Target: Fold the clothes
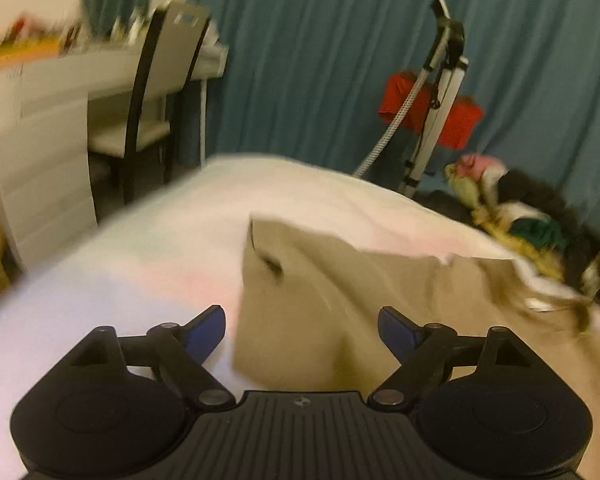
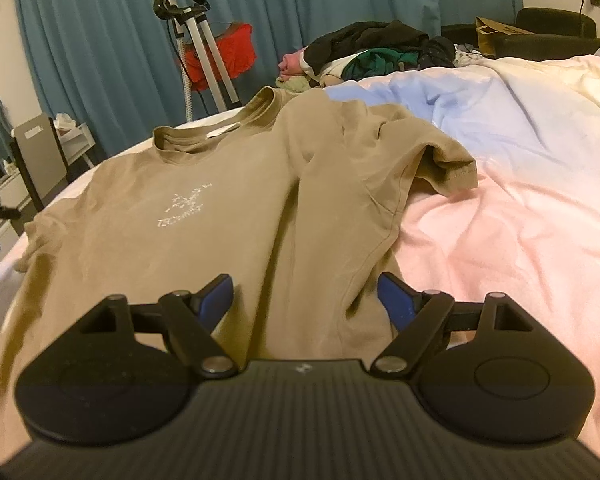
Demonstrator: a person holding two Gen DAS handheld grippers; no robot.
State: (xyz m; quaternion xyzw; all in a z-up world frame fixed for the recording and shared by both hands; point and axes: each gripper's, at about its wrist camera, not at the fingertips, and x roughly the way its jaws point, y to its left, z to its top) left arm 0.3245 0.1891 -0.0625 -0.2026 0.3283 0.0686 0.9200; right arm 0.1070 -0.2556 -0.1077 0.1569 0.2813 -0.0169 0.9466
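Note:
A tan T-shirt with a small white chest print lies face up on the bed, collar at the far end, its right sleeve rumpled. My right gripper is open and empty, just above the shirt's near hem. In the left wrist view the shirt shows blurred, its left sleeve edge ahead. My left gripper is open and empty over the shirt's left side edge, with white bedding to its left.
The bed cover is pink, white and pale blue. A pile of mixed clothes lies at the far edge. A garment steamer stand with a red item stands by the teal curtain. A desk and chair stand left.

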